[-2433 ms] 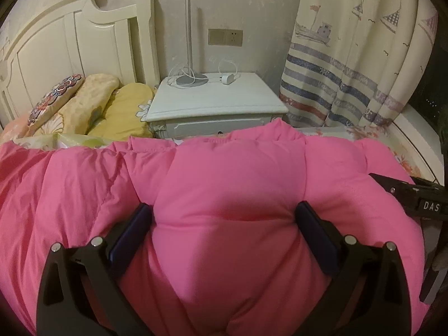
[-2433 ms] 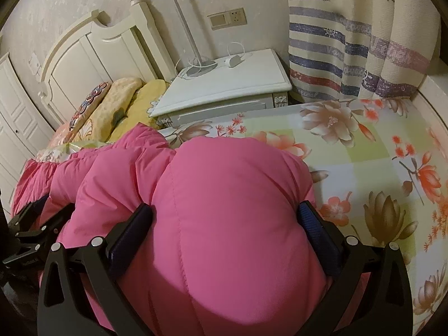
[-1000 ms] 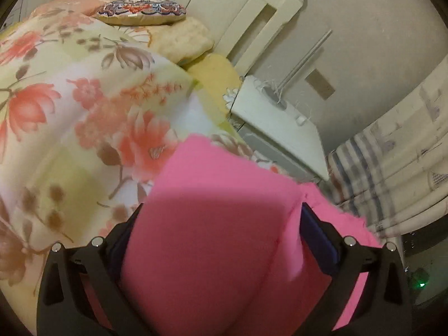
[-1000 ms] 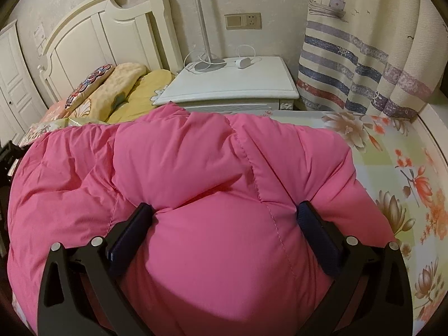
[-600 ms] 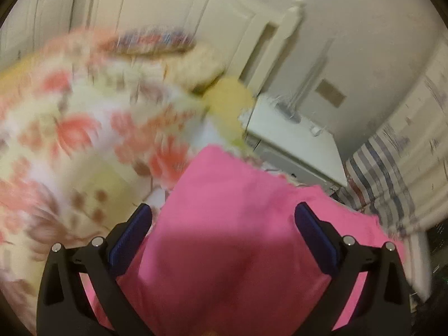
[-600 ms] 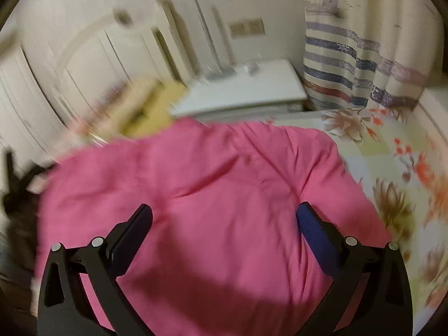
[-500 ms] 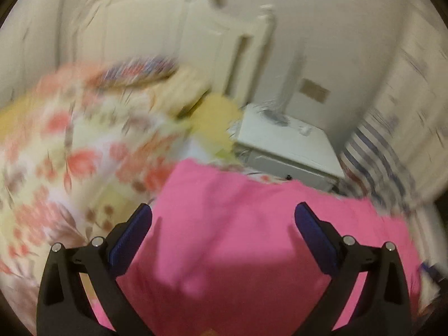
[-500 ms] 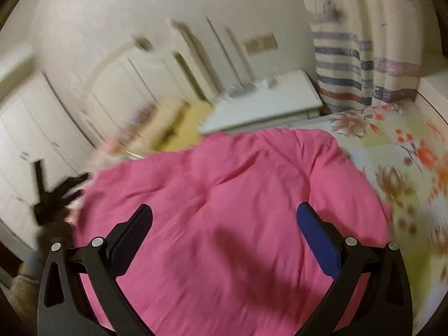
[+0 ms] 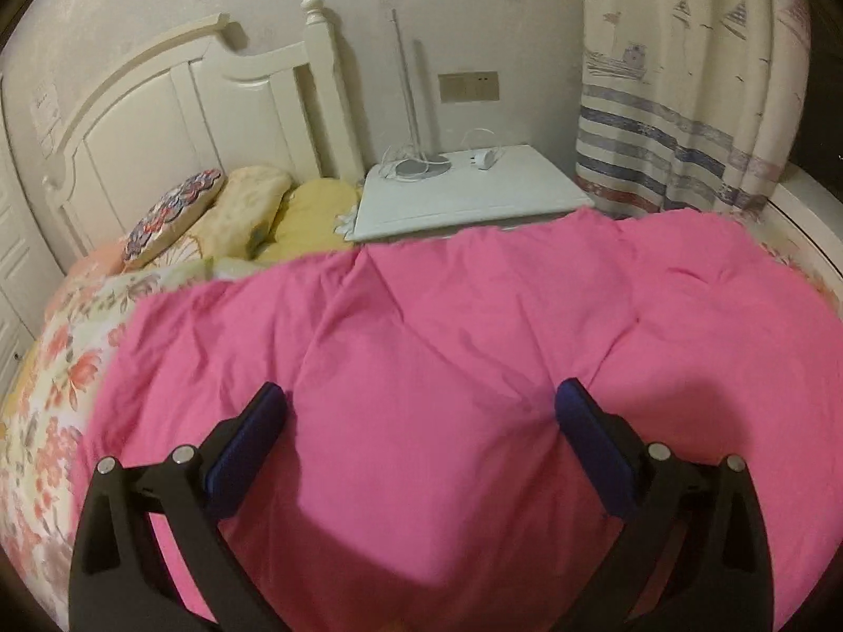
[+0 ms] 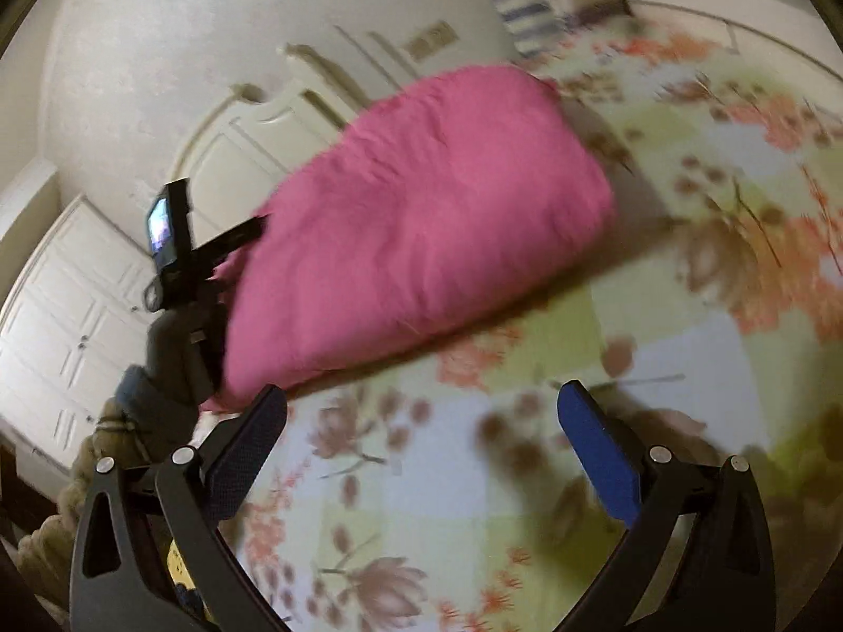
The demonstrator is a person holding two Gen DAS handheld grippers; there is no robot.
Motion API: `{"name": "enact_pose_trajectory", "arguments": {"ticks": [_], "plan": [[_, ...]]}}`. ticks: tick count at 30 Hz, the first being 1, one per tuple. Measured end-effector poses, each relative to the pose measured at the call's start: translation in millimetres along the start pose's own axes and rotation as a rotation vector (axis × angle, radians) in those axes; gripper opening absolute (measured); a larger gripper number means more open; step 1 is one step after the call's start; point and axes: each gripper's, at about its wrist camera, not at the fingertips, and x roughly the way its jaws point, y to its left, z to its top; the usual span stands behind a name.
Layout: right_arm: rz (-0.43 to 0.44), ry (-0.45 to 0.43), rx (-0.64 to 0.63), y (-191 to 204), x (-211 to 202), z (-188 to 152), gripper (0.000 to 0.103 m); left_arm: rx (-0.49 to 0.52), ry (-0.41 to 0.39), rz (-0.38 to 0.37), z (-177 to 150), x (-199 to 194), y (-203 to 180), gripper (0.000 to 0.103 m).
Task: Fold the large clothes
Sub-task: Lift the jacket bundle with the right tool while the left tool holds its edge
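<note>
On the floral bedspread [image 10: 658, 326], pink garment [image 9: 448, 368] fills wide left tool [image 9: 416, 405]; right tool [image 10: 421, 411] wide, empty

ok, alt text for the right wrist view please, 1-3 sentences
The open right gripper hovers empty over a floral bedsheet, blurred by motion. Beyond it lies a folded pink padded garment, with the left gripper at its left edge.

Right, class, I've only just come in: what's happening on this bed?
A person holds a tool in each hand and is folding a pink padded garment on a floral bedspread. The left tool has pink fabric bulging between its wide-set fingers. The right tool is open over bare bedspread, beside the garment.
</note>
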Motion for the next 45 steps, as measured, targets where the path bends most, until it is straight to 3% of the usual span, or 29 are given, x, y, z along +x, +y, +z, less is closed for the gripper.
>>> {"name": "enact_pose_trajectory", "arguments": {"ticks": [2,9,17,22,23,25,28,31,38,43,45], "plan": [[0.024,-0.018,0.033,-3,4,6,0.099,0.001,0.004,-0.002,-1,1,2,0.101],[-0.016,-0.055,0.094,4,53,55,0.099,-0.041,0.025,-0.063,-6,11,14,0.101],[-0.075,-0.128,0.122,15,89,84,0.099,-0.082,0.0,-0.084,-12,13,20,0.101],[-0.041,-0.156,0.128,9,95,93,0.098,-0.113,-0.004,-0.087,-12,16,24,0.101],[-0.024,-0.166,0.132,7,94,93,0.094,-0.117,-0.005,-0.089,-13,16,25,0.101],[-0.009,-0.192,0.182,-2,90,92,0.067,-0.118,-0.009,-0.089,-13,16,26,0.101],[0.06,-0.213,0.249,-16,86,92,0.052,-0.116,-0.011,-0.086,-14,16,25,0.101],[0.064,-0.252,0.195,-8,79,90,0.041,-0.101,-0.01,-0.066,-15,16,22,0.101],[0.263,-0.342,0.208,-8,24,58,0.032,-0.003,0.006,-0.078,-31,-8,-4,0.101],[0.268,-0.407,0.11,-9,-37,37,0.032,0.105,0.078,-0.151,-31,-38,-42,0.101],[0.228,-0.435,0.048,-8,-62,32,0.032,0.083,0.053,-0.155,-13,-49,-47,0.101]]}}
